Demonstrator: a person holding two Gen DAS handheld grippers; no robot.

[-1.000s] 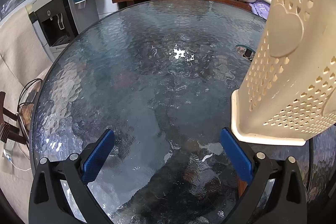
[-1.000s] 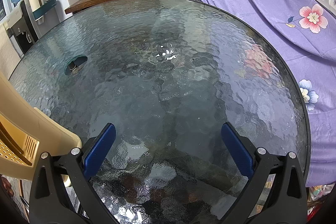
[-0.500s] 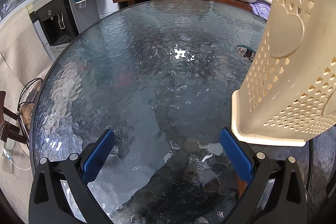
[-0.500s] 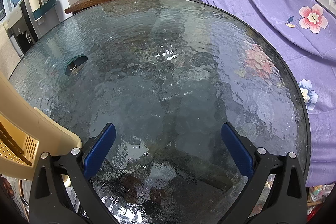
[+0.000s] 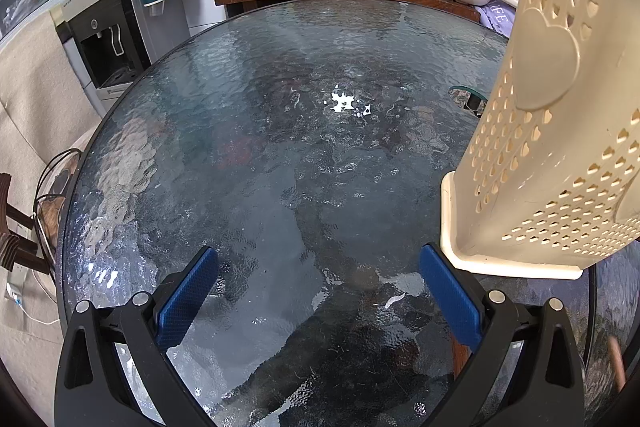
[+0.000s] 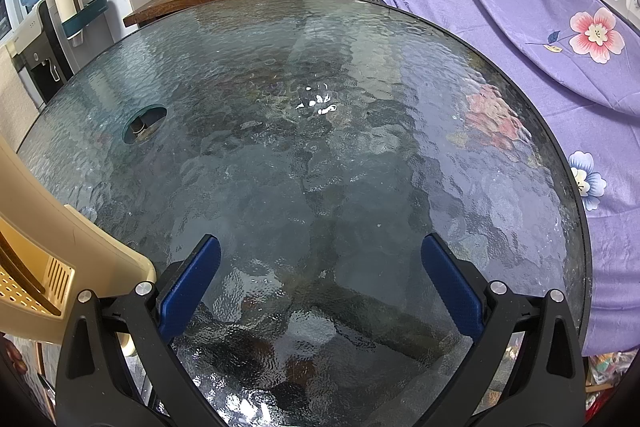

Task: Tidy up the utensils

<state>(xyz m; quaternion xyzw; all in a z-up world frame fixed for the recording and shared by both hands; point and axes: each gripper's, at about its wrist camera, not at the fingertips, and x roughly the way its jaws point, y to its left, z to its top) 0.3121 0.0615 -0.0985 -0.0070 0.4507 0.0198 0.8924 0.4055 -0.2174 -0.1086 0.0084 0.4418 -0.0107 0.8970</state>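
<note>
Both grippers hover low over the near edge of a round glass worktop [image 5: 280, 147]. The left gripper [image 5: 318, 291] has its fingers spread wide with nothing between the blue pads. The right gripper [image 6: 320, 283] is the same: fingers spread, gap empty, only rippled glass visible between them.

The only task-related thing in view is a cream plastic utensil holder [image 5: 560, 131] with heart-shaped perforations. It stands upright on the worktop, long axis vertical, on a flat drip tray. No spoon, fork, chopstick or other loose utensil shows on the glass in either view; whether any sits inside the holder cannot be told, since its opening is out of frame.

Key relation: the holder stands between the two grippers. From the left gripper it lies to the right and slightly forward, with the tray corner just beside the tip of the right finger; contact cannot be confirmed. From the right gripper it lies to the left, its rim and inner slotted wall filling the lower-left corner of that view, close against the left finger. Both hands look about equally near.

Judgement: the task appears to be at its start or between items, as neither hand carries anything. Any next move must first locate utensils, probably outside these views, then bring them down into the holder from above along its vertical axis
</note>
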